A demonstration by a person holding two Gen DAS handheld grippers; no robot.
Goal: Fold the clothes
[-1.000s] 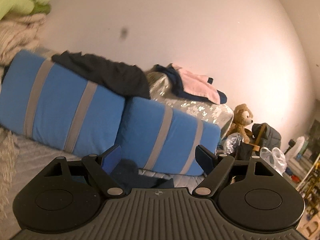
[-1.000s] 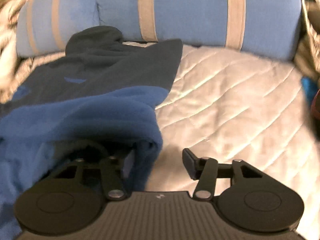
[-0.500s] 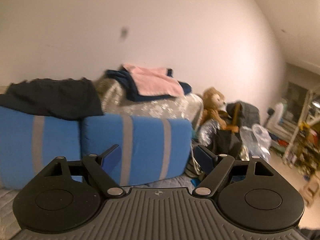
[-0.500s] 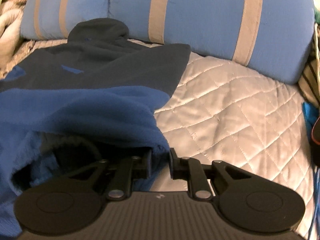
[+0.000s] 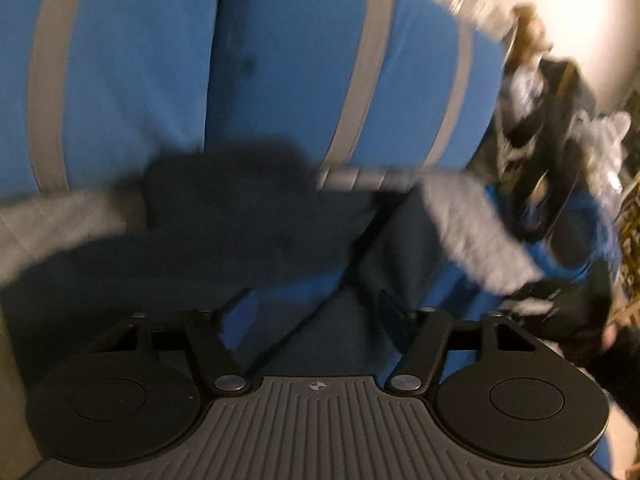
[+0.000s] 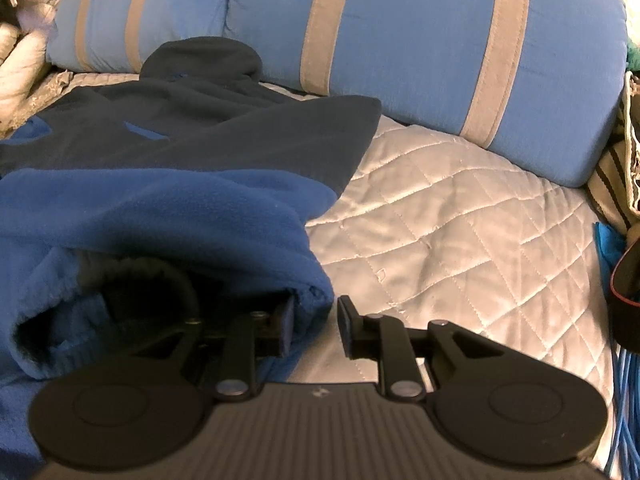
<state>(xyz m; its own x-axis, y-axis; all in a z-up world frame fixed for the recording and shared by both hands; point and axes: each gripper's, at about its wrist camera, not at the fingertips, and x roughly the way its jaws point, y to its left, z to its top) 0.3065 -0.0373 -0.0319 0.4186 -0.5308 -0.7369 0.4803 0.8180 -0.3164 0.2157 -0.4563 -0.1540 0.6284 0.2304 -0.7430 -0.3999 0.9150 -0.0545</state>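
- Black plastic fingers of the right tool (image 6: 314,326) stand a small way apart; the left finger (image 6: 285,330) is tucked under the hem of the blue and navy fleece jacket (image 6: 160,208), the right finger (image 6: 347,330) sits over bare bedding, and a corner of the blue hem lies in the gap. Whether the pads truly pinch that hem cannot be told.
- Left tool (image 5: 316,312) is spread wide, with nothing between its fingers; it hovers above the jacket (image 5: 248,240) in a heavily blurred view.
- Fleece jacket lies spread on the pale grey quilted bedspread (image 6: 460,232), its navy collar end near the blue cushions with grey stripes (image 6: 420,40), its blue lower part bunched at the right tool.
- Jacket's right edge runs slantwise from the cushions down to the tool; beyond it the bedspread lies bare as far as the bed's right edge, where blue cords (image 6: 624,360) hang.
- Cushions form the far border, touching the bedspread along its back.
- Cream knitted fabric (image 6: 20,52) lies piled at the far left.
- No readable writing shows; only a small round emblem marks each tool body.
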